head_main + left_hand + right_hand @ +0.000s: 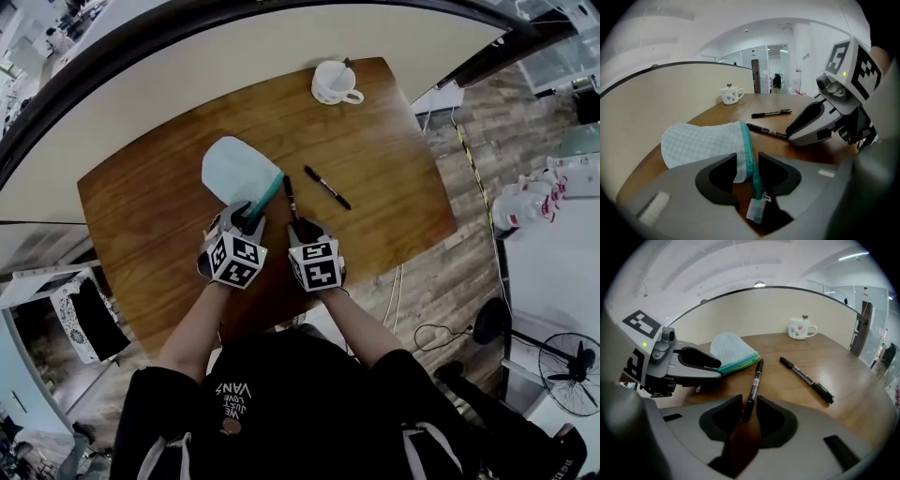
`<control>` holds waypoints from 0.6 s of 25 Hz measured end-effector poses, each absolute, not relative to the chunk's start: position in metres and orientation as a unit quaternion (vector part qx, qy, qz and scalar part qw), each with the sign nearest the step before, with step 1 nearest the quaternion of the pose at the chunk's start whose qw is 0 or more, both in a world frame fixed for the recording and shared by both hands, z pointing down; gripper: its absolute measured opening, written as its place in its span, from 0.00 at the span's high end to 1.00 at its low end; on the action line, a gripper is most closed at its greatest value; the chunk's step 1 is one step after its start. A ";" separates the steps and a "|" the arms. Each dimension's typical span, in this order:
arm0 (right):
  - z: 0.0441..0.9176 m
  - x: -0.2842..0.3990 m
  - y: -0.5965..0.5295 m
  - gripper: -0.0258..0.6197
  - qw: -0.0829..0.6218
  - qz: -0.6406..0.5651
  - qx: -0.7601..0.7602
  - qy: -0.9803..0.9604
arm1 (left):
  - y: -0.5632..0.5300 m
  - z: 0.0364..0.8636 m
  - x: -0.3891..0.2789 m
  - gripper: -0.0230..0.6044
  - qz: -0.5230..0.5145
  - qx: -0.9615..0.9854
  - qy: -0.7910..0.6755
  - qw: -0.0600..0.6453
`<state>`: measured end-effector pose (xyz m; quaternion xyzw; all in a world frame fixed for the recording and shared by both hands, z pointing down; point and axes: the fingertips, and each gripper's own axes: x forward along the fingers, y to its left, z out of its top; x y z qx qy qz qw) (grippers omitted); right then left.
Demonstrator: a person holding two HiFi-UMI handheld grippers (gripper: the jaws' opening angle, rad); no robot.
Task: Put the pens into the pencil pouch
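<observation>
pouch (239, 169): pale mint-blue, fine check weave all over
zip (751, 154): teal band along the pouch mouth
zip pull (757, 209): translucent whitish
near pen (290, 197): black, small pale lettering on the barrel
far pen (327, 187): black, greyish stretch mid-barrel
mug (335, 82): white, small dark print on the side
counter (375, 169): mid-brown wood grain, slight sheen
left tool (246, 216): grey shell, black pads; cube white with black square markers
right tool (300, 226): same grey and black; cube white with black markers
partition (234, 56): cream face, black top rim
floor (459, 262): grey-brown planks
shirt (281, 394): black, pale print on the chest
fan (572, 370): black
</observation>
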<state>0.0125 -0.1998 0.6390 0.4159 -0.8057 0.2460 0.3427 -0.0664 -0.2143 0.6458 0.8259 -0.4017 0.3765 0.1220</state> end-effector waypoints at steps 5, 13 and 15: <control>0.638 0.018 -0.201 0.84 0.341 0.247 0.422 -0.803 | -0.215 0.639 -0.065 0.77 0.350 0.828 -0.412 0.147; 0.634 0.023 -0.192 0.89 0.339 0.245 0.423 -0.804 | -0.218 0.632 -0.071 0.93 0.339 0.827 -0.422 0.152; 0.632 0.026 -0.190 0.89 0.335 0.247 0.426 -0.803 | -0.216 0.637 -0.070 0.84 0.353 0.826 -0.415 0.146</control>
